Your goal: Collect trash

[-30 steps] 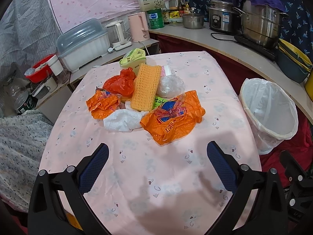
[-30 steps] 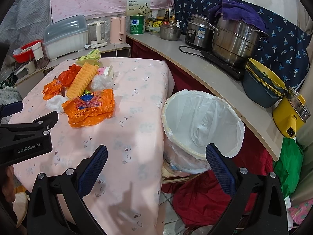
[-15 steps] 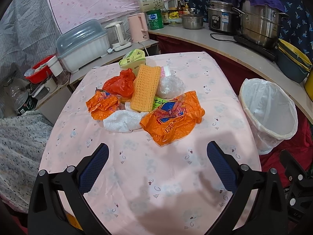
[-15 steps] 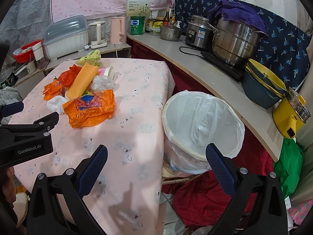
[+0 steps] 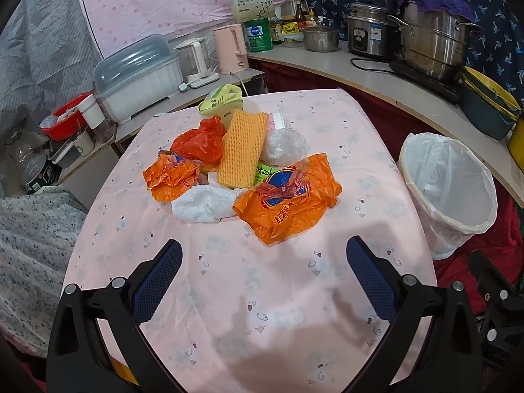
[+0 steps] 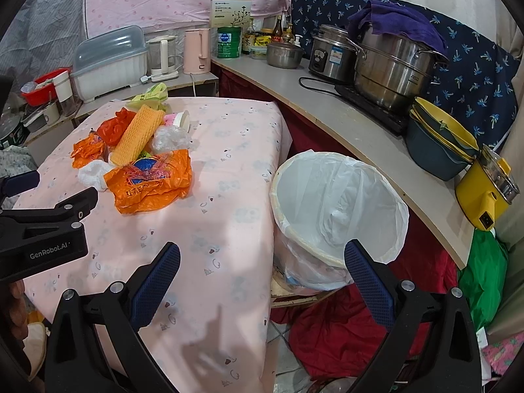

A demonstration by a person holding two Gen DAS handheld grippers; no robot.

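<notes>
A pile of trash lies mid-table: a large orange plastic bag (image 5: 288, 196) (image 6: 152, 183), a yellow foam net sleeve (image 5: 242, 147) (image 6: 139, 134), a white foam wrap (image 5: 204, 201), two smaller orange bags (image 5: 170, 175), a clear plastic ball (image 5: 285, 145) and a green carton (image 5: 222, 100). A bin lined with a white bag (image 5: 448, 193) (image 6: 340, 209) stands right of the table. My left gripper (image 5: 263, 262) is open and empty above the near table, short of the pile. My right gripper (image 6: 262, 262) is open and empty over the table's right edge by the bin.
The table has a pink cloth (image 5: 262, 311). A counter (image 6: 327, 104) at the right holds steel pots (image 6: 393, 65), a rice cooker, stacked bowls (image 6: 439, 144) and a yellow pot (image 6: 488, 190). A dish box (image 5: 137, 75) and kettles stand behind. Red cloth (image 6: 344, 334) lies on the floor.
</notes>
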